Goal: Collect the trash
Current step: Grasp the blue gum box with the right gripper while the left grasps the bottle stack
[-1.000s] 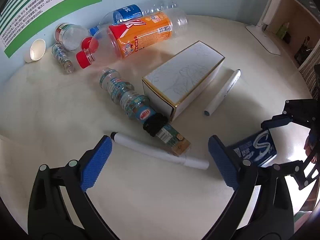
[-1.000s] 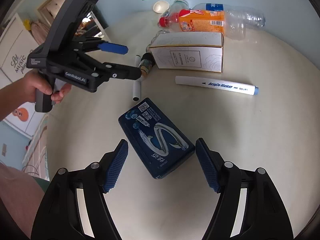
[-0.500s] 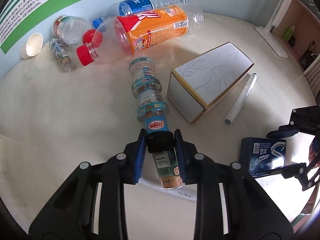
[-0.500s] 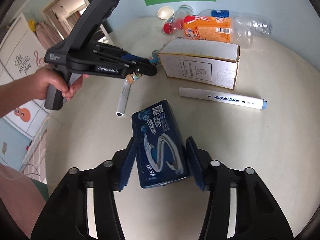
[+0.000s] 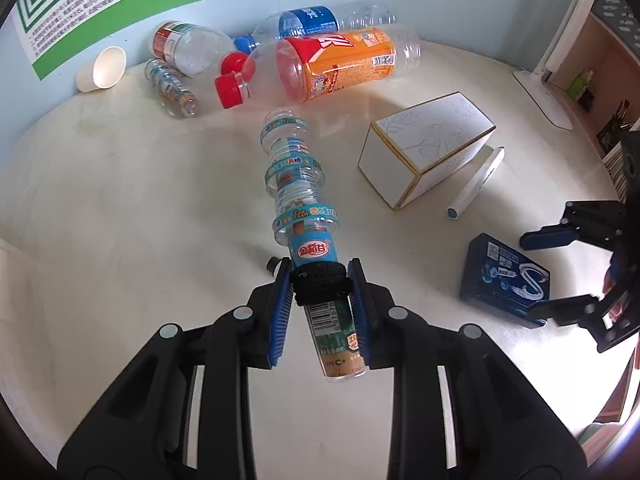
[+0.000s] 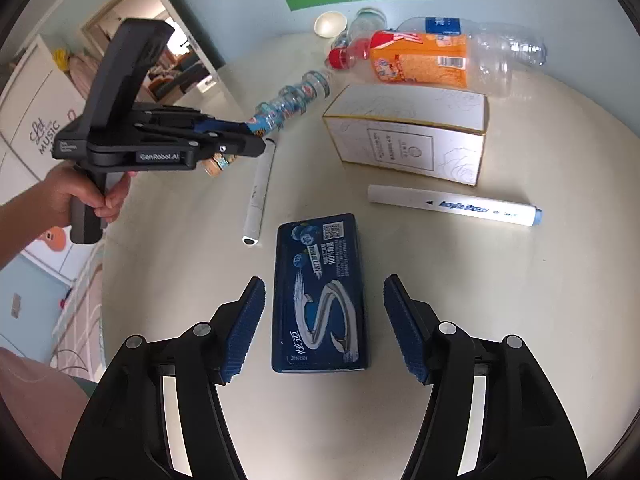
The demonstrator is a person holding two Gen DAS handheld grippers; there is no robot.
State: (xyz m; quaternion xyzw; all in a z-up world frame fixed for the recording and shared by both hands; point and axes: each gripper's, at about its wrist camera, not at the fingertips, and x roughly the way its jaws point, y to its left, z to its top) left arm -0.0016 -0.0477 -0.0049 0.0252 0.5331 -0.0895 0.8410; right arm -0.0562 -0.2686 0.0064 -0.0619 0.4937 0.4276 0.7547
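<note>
Clear ribbed plastic with bright blue label bands, the slim bottle (image 5: 298, 184) is pinched by the left gripper (image 5: 320, 308), whose blue pads press on either side of the black band around its lower part; the bottle points away from the camera over the cream table (image 5: 120, 208), and the right wrist view shows it raised at a slant above the surface. The right gripper (image 6: 324, 324) is spread wide, its fingers on either side of the dark blue gum box (image 6: 320, 292) without touching it; the box lies flat on the table. Just beside the box on its left lies a white marker (image 6: 260, 192), partly under the held bottle. A second marker with a blue cap (image 6: 452, 205) lies between the gum box and a white carton (image 6: 408, 132) edged in gold. Beyond the carton, near the wall, a large orange-labelled bottle with a red cap (image 5: 332, 66) lies on its side against a blue-labelled bottle (image 5: 316, 20), with two smaller bottles and a tipped paper cup (image 5: 102, 70) nearby.
</note>
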